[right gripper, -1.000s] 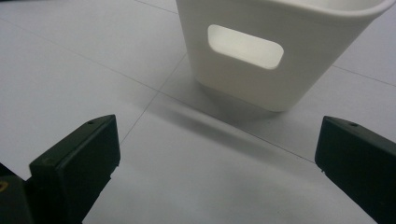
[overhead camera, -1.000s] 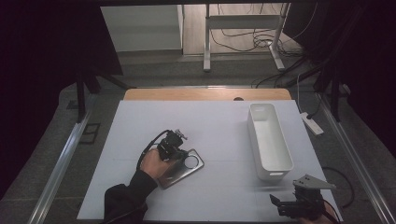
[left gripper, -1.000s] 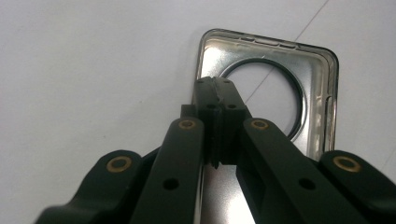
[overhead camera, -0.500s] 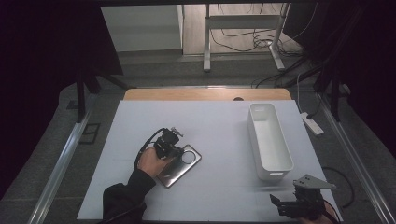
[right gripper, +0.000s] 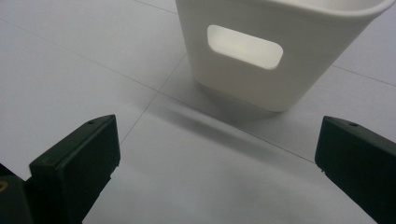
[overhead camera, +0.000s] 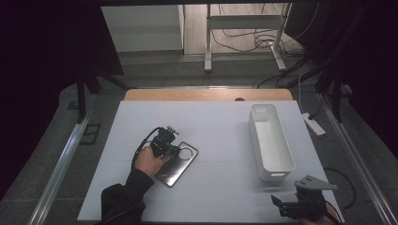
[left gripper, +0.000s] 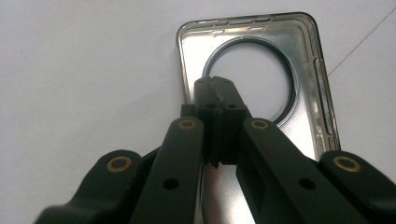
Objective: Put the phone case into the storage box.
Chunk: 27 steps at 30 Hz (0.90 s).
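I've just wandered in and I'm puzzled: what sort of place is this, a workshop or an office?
Most likely a lab or test room set up for recording handwork. A white table stands among dark curtains, loose cables trail over the floor, and a person works with two hand-held grippers, left and right.

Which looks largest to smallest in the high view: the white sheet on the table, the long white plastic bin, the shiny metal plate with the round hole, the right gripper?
1. White sheet.
2. Long white plastic bin.
3. Shiny metal plate with the round hole and right gripper: too alike to rank; the gripper sits nearer the camera.
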Each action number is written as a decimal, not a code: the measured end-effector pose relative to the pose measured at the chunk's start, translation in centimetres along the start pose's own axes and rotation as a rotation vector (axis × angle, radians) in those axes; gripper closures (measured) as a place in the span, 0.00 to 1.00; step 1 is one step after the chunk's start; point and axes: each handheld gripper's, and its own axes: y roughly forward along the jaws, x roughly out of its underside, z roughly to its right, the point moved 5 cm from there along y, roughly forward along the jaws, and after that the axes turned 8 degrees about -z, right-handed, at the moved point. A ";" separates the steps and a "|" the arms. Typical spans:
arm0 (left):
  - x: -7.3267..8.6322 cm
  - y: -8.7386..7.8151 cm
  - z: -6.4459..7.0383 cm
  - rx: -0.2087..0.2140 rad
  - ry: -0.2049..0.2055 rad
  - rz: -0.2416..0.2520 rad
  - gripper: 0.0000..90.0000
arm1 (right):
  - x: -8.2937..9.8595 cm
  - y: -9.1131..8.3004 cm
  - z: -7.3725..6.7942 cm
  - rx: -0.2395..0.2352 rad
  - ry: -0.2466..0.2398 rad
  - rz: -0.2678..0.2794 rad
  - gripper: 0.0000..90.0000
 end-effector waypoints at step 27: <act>0.8 -3.4 0.1 0.041 -0.016 0.098 0.47 | 0.0 0.0 0.0 0.003 0.002 0.000 0.00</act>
